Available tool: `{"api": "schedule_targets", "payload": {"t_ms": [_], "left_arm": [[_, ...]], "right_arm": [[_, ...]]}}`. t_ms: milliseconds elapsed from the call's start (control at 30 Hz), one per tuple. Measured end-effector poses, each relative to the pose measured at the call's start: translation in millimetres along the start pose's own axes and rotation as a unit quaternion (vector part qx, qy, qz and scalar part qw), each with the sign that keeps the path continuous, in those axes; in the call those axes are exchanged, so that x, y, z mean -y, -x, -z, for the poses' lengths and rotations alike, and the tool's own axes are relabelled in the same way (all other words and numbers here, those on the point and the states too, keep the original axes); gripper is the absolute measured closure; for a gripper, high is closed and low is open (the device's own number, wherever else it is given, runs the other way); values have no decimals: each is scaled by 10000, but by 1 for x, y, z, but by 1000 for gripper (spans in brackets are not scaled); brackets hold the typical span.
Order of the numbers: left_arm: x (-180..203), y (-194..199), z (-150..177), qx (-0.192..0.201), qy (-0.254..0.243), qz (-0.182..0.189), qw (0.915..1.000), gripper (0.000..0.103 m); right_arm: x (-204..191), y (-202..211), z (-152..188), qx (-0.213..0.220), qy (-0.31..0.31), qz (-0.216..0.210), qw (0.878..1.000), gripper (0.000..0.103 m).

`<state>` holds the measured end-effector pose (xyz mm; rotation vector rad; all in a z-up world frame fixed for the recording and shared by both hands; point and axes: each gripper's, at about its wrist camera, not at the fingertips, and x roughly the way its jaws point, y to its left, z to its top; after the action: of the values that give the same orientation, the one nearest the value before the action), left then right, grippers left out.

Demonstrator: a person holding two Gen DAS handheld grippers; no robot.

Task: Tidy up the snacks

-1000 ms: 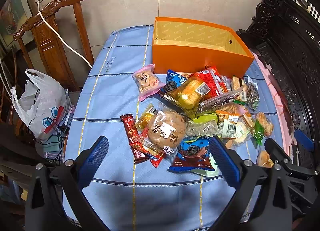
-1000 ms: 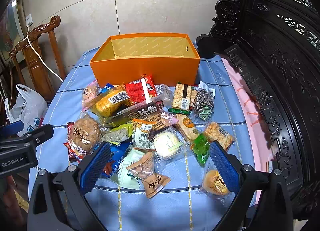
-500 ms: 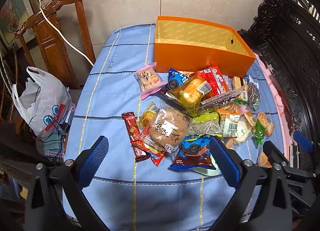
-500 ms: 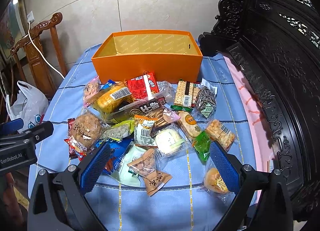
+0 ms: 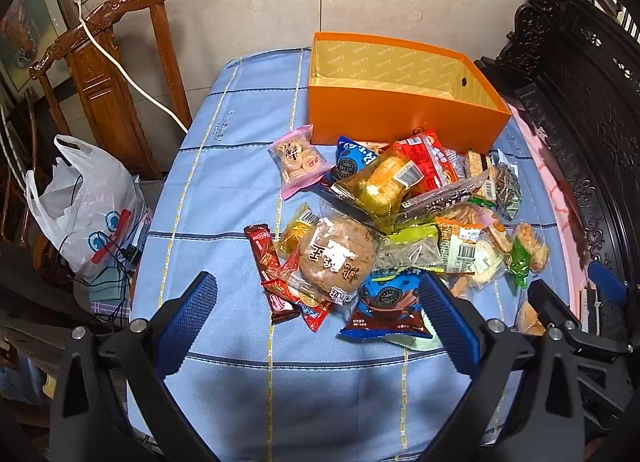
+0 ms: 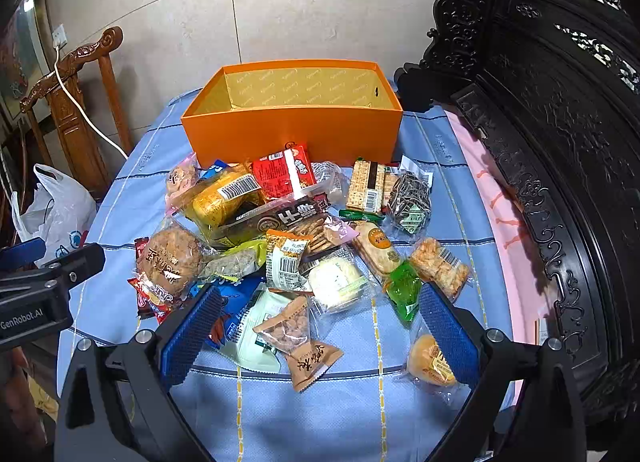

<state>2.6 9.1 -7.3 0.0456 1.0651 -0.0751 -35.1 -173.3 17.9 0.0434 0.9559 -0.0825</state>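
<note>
While both grippers hover with fingers spread and empty, the snack pile [image 6: 288, 246] lies ahead between them and the orange box [image 6: 292, 130] at the counter's far edge.

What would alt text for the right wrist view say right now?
The right gripper hangs open and empty above a heap of packaged snacks on a blue tablecloth. Behind the heap stands an open orange box, with nothing visible inside.
</note>
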Motion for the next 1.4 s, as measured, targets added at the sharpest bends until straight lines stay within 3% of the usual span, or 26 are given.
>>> {"api": "schedule_targets", "payload": {"t_ms": [567,667,767,900,1033,1300,1400], "left_arm": [[-5,-9,4,-174,130,125,9997,4],[-11,-25,6,-321,148,349,9988,4],[-13,-47,12,-499,-52,478,9976,4],[-18,-78,21,-911,75,543,9943,4],[-18,-98,16,-1003,151,719,9922,4],[0,-141,0,-1229,-445,695,9890,4],[18,-156,5,-1319,-1024,234,9857,4]], "right_arm": [[12,-4,7,-108,-159,-68,9998,4],[19,-8,17,-63,-212,-307,9993,4],[29,-20,29,-300,-340,-586,9973,4],[46,-36,46,-635,-537,-400,9957,4],[67,-48,56,-808,-682,-198,9942,4],[104,-66,63,-993,-1092,-100,9890,4],[113,-68,61,-1052,-1151,-94,9877,4]]}}
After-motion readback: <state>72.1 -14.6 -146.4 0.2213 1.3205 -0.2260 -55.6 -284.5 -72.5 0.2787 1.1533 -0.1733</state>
